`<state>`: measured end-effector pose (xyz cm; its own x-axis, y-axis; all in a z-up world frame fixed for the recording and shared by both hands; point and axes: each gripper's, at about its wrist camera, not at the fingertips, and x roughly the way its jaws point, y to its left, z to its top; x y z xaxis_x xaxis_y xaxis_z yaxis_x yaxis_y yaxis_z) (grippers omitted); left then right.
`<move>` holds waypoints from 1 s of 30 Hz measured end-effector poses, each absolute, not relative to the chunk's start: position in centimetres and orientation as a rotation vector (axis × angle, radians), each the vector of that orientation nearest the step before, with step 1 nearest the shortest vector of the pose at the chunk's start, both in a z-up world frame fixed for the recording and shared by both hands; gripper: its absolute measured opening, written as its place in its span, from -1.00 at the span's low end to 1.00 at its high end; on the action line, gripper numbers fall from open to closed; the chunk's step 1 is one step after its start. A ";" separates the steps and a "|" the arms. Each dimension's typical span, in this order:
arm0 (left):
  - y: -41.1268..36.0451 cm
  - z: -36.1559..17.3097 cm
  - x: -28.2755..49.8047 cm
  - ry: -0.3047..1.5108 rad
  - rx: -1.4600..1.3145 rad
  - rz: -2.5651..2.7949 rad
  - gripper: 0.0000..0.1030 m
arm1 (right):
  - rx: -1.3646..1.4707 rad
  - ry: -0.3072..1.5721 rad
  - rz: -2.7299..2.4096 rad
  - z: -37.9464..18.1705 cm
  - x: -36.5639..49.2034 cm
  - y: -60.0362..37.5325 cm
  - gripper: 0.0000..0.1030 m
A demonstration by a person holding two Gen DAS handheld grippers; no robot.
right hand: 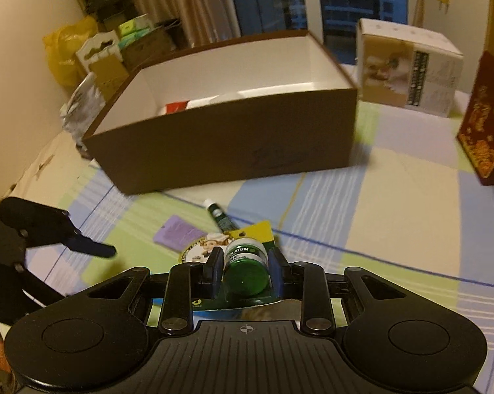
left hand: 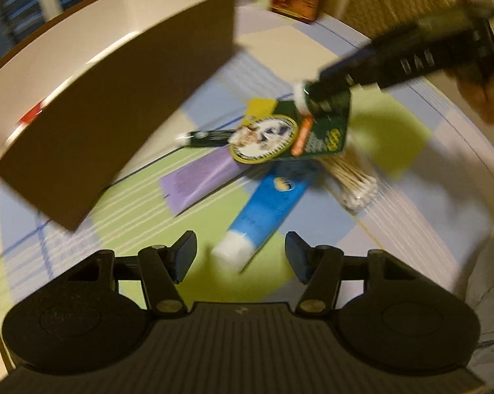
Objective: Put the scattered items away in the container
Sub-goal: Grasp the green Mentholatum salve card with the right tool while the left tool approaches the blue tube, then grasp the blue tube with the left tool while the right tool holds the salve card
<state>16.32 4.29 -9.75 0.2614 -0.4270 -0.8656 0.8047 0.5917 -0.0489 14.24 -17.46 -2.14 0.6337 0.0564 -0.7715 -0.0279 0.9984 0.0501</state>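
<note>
Here, at the left, the brown cardboard box with a white inside (left hand: 122, 88) is standing on the checked pastel tablecloth (left hand: 388, 138), with something red and white lying in it. Just right of it, a flat purple packet (left hand: 197, 180) and a dark green tube (left hand: 202, 137) are lying on the cloth. The left gripper (left hand: 240, 256) is hovering with its jaws spread wide and empty, right above the white cap of a blue tube (left hand: 263, 210). Further right, a bundle of cotton swabs (left hand: 352, 180) is resting beside that tube. The right gripper (right hand: 245, 266) is clamping a small green-capped jar on its green blister card (right hand: 247, 262), with the card's edge overlapping a round yellow-rimmed picture badge (left hand: 263, 138).
</note>
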 end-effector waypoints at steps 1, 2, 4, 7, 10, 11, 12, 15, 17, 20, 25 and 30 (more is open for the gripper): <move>3.6 -10.1 16.4 0.989 0.474 -0.888 0.05 | 0.035 0.880 0.038 -1.9 14.1 -17.7 -0.37; 3.1 -10.5 16.5 0.989 0.493 -0.901 0.05 | 0.037 0.878 0.028 -1.7 13.9 -18.1 -0.37; 2.2 -11.4 16.7 1.000 0.527 -0.909 0.02 | 0.040 0.874 0.000 -1.4 13.3 -19.1 -0.37; 1.4 -12.5 16.9 1.013 0.558 -0.904 -0.25 | 0.060 0.877 -0.058 -1.3 12.1 -21.5 -0.37; 1.5 -12.8 16.6 1.024 0.542 -0.888 -0.38 | 0.091 0.895 -0.120 -1.7 10.3 -23.9 -0.37; 1.7 -12.8 16.5 1.033 0.523 -0.878 -0.42 | 0.098 0.911 -0.140 -2.1 9.7 -24.5 -0.37; 2.0 -12.9 16.4 1.045 0.501 -0.860 -0.45 | 0.102 0.930 -0.159 -2.7 9.1 -25.1 -0.37; 2.8 -12.8 15.9 1.096 0.418 -0.779 -0.47 | 0.120 0.989 -0.180 -4.5 7.5 -26.3 -0.37; 2.8 -12.6 15.5 1.122 0.371 -0.752 -0.47 | 0.125 0.998 -0.179 -5.3 6.4 -26.5 -0.37; 3.0 -12.6 15.2 1.153 0.288 -0.722 -0.43 | 0.149 0.994 -0.166 -5.3 5.5 -26.7 -0.31; 2.2 -12.8 16.4 1.154 0.257 -0.696 -0.26 | 0.132 0.975 -0.188 -5.1 5.2 -26.0 0.57; 1.1 -12.8 16.3 1.111 0.337 -0.690 -0.38 | 0.117 0.969 -0.208 -5.8 5.1 -25.0 0.46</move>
